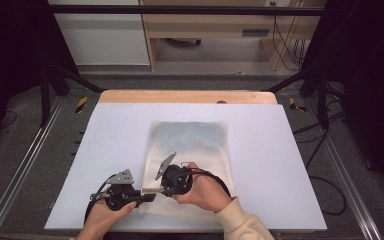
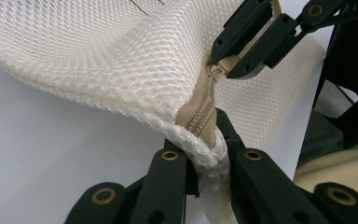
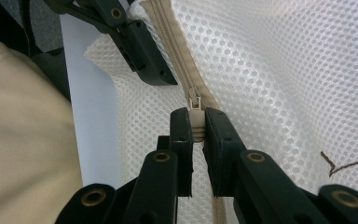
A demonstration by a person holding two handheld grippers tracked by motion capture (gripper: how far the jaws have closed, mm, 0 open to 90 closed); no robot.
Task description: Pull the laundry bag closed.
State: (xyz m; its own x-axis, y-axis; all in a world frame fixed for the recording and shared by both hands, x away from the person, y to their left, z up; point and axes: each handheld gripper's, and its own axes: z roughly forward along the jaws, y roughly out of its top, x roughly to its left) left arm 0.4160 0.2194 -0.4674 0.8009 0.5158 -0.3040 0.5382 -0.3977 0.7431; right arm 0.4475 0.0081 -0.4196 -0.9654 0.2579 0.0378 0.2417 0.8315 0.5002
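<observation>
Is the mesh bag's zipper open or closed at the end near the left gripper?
Closed there: between the left gripper and the zipper pull, the zipper teeth are meshed. Beyond the pull, cannot tell.

the left gripper [image 2: 208, 154] has its two black jaws clamped on the folded corner of a cream mesh bag [image 2: 121, 60], right where the tan zipper [image 2: 200, 116] runs down into the fold. the mesh lifts up and away from the pale table surface [image 2: 42, 154]. just beyond, the right gripper [image 2: 226, 67] pinches the zipper pull [image 2: 216, 72]. a cream sleeve [image 2: 340, 170] sits at the lower right.
</observation>
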